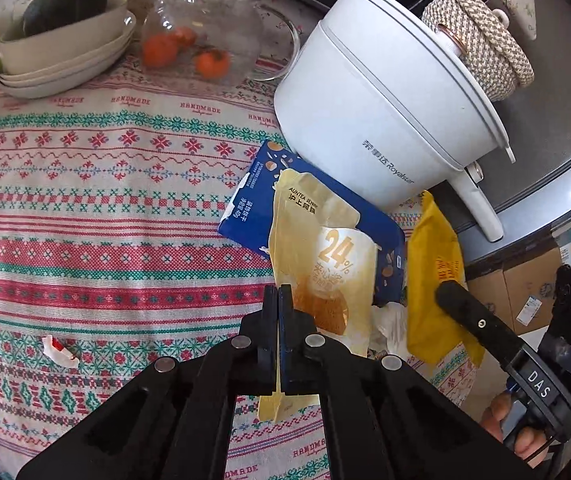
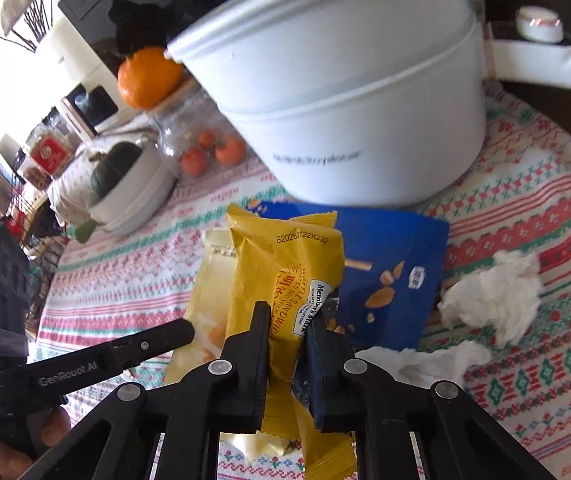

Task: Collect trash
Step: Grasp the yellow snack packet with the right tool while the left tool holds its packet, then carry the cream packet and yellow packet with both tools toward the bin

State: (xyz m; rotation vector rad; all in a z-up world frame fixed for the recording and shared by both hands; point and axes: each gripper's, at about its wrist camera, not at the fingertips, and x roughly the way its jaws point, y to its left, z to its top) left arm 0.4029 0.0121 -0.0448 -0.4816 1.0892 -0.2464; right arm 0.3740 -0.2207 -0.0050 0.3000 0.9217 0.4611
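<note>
My left gripper (image 1: 278, 294) is shut on a pale yellow snack pouch (image 1: 325, 248), whose lower edge hangs out below the pads. The pouch lies over a blue snack box (image 1: 245, 216) on the patterned tablecloth (image 1: 105, 200). My right gripper (image 2: 291, 314) is shut on a bright yellow sandwich wrapper (image 2: 281, 264), which stands up between its fingers. In the left wrist view this wrapper (image 1: 433, 280) sits right of the pouch with one right fingertip (image 1: 451, 294) against it. Crumpled white tissues (image 2: 493, 292) lie right of the blue box (image 2: 389, 264).
A white electric pot (image 1: 385, 120) stands just behind the trash. Farther back are a glass teapot holding oranges (image 1: 205, 32), stacked bowls with a green squash (image 1: 65, 40) and a woven basket (image 1: 481, 40). A small white-and-red scrap (image 1: 59, 350) lies at the left.
</note>
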